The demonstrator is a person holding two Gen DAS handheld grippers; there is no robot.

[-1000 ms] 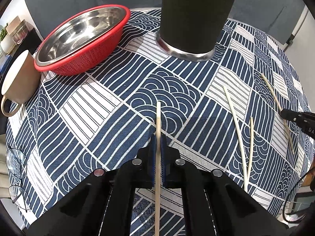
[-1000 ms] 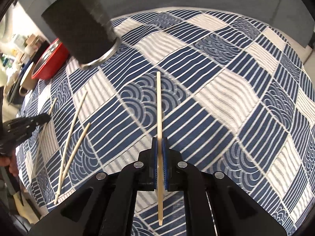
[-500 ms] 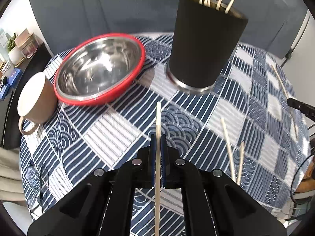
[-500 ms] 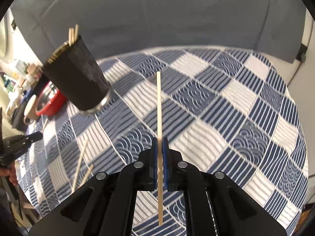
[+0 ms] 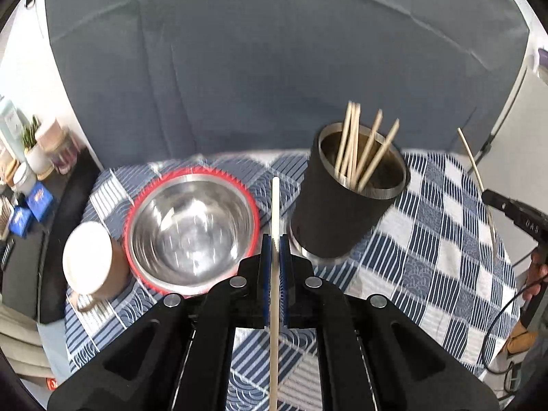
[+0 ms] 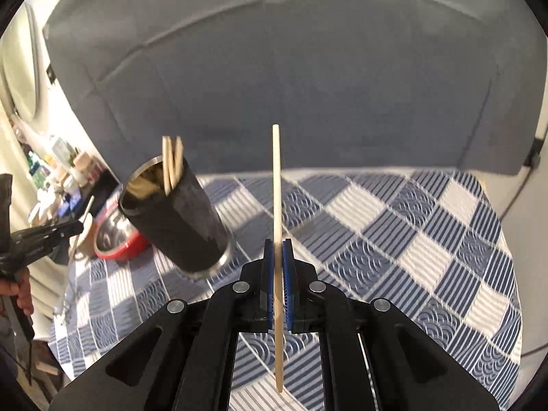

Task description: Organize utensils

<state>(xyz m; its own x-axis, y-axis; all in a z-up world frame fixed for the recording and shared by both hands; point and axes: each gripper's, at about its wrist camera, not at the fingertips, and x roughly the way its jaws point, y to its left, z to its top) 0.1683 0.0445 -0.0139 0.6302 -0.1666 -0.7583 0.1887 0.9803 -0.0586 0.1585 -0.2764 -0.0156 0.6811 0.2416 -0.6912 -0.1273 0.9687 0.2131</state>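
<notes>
My left gripper (image 5: 274,239) is shut on a wooden chopstick (image 5: 274,212) and holds it high above the table, pointing forward. A black cup (image 5: 342,205) with several chopsticks in it stands just right of the chopstick tip. My right gripper (image 6: 278,245) is shut on another chopstick (image 6: 276,185), also raised. The black cup (image 6: 178,219) is to its left in the right wrist view. The right gripper (image 5: 510,209) with its chopstick shows at the right edge of the left wrist view. The left gripper (image 6: 51,233) shows at the left edge of the right wrist view.
A steel bowl in a red colander (image 5: 191,233) and a beige mug (image 5: 90,267) stand left of the cup on the blue and white patterned tablecloth (image 5: 445,239). A grey sofa (image 6: 291,85) is behind the table. A cluttered shelf (image 5: 27,171) is at the far left.
Both grippers have risen well above the table with their chopsticks. The cup now shows from above, its opening in sight. The loose chopsticks on the cloth have left view.
</notes>
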